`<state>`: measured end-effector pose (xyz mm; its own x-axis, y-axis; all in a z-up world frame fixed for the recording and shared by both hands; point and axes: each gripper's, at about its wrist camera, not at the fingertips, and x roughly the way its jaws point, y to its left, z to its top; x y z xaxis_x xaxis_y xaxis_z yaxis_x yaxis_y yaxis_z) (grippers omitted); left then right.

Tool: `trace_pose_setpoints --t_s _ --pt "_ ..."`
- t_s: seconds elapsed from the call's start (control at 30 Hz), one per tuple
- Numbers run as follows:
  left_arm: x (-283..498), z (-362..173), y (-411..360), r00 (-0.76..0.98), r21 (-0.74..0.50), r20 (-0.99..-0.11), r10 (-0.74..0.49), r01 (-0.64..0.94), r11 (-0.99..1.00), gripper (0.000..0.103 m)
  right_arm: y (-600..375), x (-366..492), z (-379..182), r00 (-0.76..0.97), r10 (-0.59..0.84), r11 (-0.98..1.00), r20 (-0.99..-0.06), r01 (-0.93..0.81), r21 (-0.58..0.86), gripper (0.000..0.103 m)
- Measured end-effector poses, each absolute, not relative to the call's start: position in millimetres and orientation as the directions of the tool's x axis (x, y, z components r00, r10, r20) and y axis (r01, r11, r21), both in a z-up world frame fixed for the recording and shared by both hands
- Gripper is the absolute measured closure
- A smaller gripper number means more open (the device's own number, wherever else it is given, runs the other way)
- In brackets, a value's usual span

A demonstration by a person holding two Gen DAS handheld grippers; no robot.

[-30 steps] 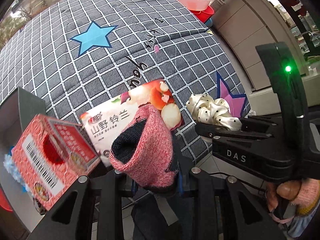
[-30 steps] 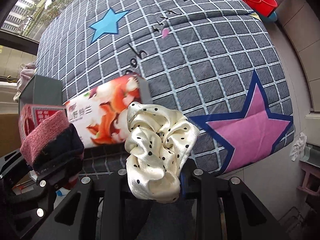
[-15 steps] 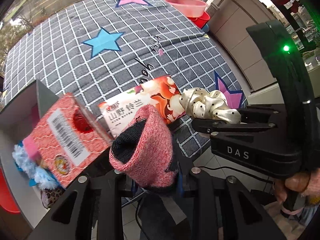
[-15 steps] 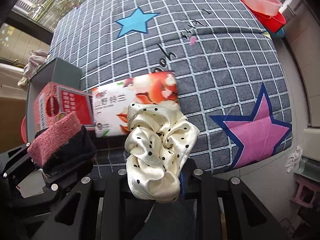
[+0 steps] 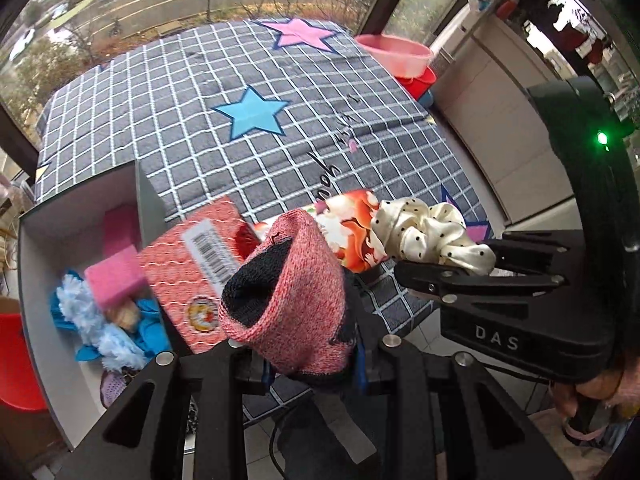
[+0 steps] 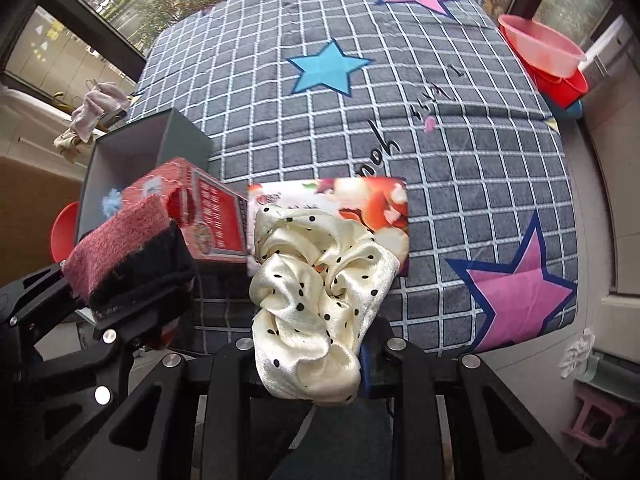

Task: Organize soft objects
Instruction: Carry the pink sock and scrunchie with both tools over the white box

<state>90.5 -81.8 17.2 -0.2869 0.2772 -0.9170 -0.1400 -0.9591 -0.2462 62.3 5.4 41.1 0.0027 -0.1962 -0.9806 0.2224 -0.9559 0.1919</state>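
While pinched in the left gripper (image 5: pixel 310 364), pink-and-black knit sock (image 5: pixel 288 296) standing upright, open cuff aimed toward grey box (image 5: pixel 80 216) at left. Clamped in right gripper (image 6: pixel 316 364), cream polka-dot scrunchie (image 6: pixel 320 292), bunched and rising above the fingers. Both held off the near edge of checked star-print blanket (image 6: pixel 440 160), wide bare cloth beyond. Between box and scrunchie, 1 red carton (image 5: pixel 192 272) and 1 tissue pack (image 6: pixel 372 200). Inside box, pink sponge (image 5: pixel 114 276) and blue fluffy cloth (image 5: pixel 88 320).

A pink basin (image 6: pixel 540 50) nests in a red basin (image 6: pixel 562 86) beside the far corner of the star-patterned checked blanket (image 6: pixel 460 168).
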Motion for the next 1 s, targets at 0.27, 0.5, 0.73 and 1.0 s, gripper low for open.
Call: trace_pose_setpoints --t_s 0.27,0.5,0.73,1.0 --pt "97 26 -104 -0.341 -0.242 -0.903 0.26 -0.095 -0.966 0.072 -16 60 51 -0.017 -0.185 -0.946 -0.983 0.272 0.174 0.075" --pt "102 28 -125 -0.367 -0.252 -0.896 0.249 -0.04 -0.967 0.072 -39 60 60 -0.035 -0.19 -0.931 -0.981 0.325 0.169 0.075" --pt "111 30 -148 -0.39 -0.259 -0.891 0.232 0.019 -0.966 0.072 -65 60 66 -0.041 -0.196 -0.91 -0.98 0.381 0.166 0.075" --pt "122 28 -174 -0.404 -0.266 -0.892 0.205 0.103 -0.958 0.072 -93 59 68 -0.032 -0.203 -0.881 -0.979 0.442 0.169 0.075"
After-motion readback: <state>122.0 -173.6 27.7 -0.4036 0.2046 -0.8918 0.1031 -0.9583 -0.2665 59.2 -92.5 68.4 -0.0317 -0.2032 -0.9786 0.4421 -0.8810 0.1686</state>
